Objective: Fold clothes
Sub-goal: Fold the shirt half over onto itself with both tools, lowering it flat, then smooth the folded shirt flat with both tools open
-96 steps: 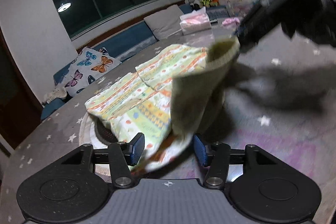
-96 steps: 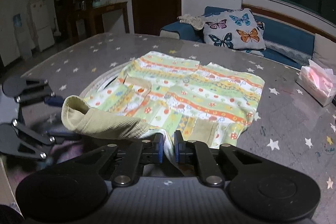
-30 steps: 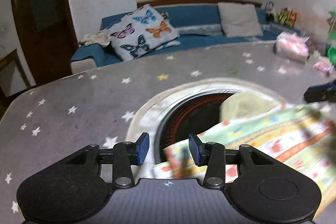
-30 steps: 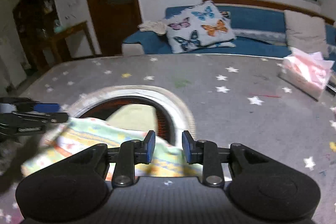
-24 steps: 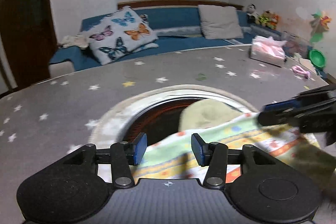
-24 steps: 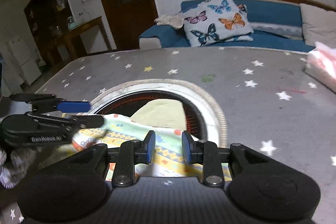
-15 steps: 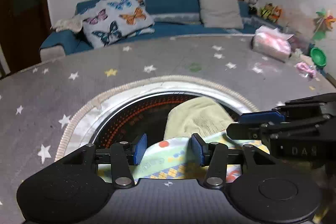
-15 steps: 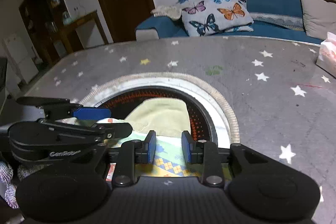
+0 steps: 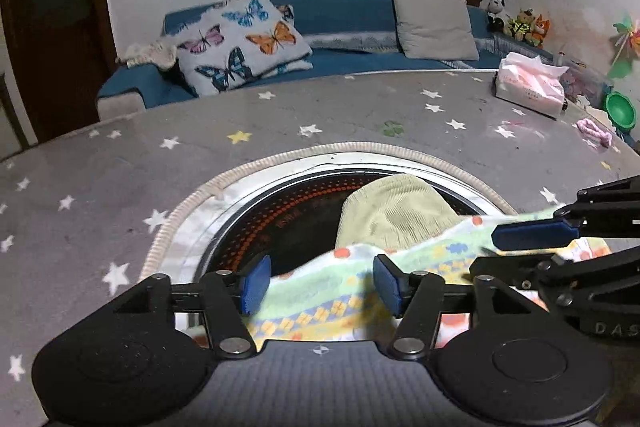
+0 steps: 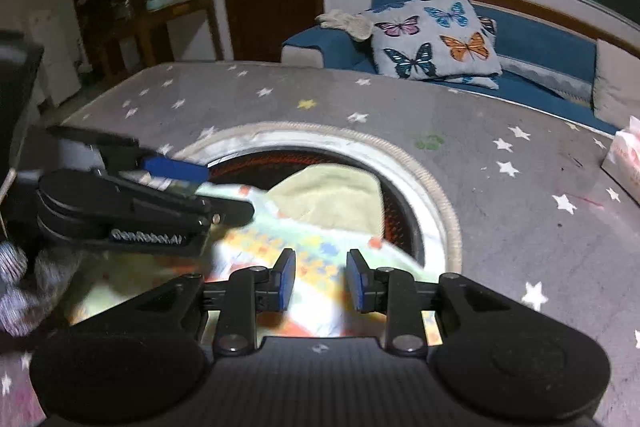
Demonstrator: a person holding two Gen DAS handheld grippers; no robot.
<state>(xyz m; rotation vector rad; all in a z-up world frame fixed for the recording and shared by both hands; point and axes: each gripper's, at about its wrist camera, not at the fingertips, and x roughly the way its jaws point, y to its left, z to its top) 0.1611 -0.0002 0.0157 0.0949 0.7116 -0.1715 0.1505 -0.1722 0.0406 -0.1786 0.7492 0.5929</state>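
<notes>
A folded child's garment [image 9: 332,287] with a green, yellow and orange print lies on the grey star-patterned table [image 9: 120,187], partly over a round black heater recess [image 9: 296,215]. Its pale green ribbed cuff [image 9: 396,215] sticks out over the recess. My left gripper [image 9: 316,283] is open, its blue pads on either side of the cloth's edge. My right gripper [image 10: 320,279] is open just above the garment [image 10: 280,247]. The right gripper also shows in the left wrist view [image 9: 536,239], and the left gripper in the right wrist view [image 10: 188,179].
A tissue box [image 9: 528,89] stands at the table's far right with a green bowl [image 9: 620,109] and a pink item [image 9: 594,131] near it. A blue sofa with a butterfly cushion [image 9: 244,39] is behind the table. A beige rope ring [image 10: 440,195] edges the recess.
The garment went from spread out with a lifted flap to a folded bundle by the recess. The right gripper let go of it. Both grippers closed in low over it, side by side.
</notes>
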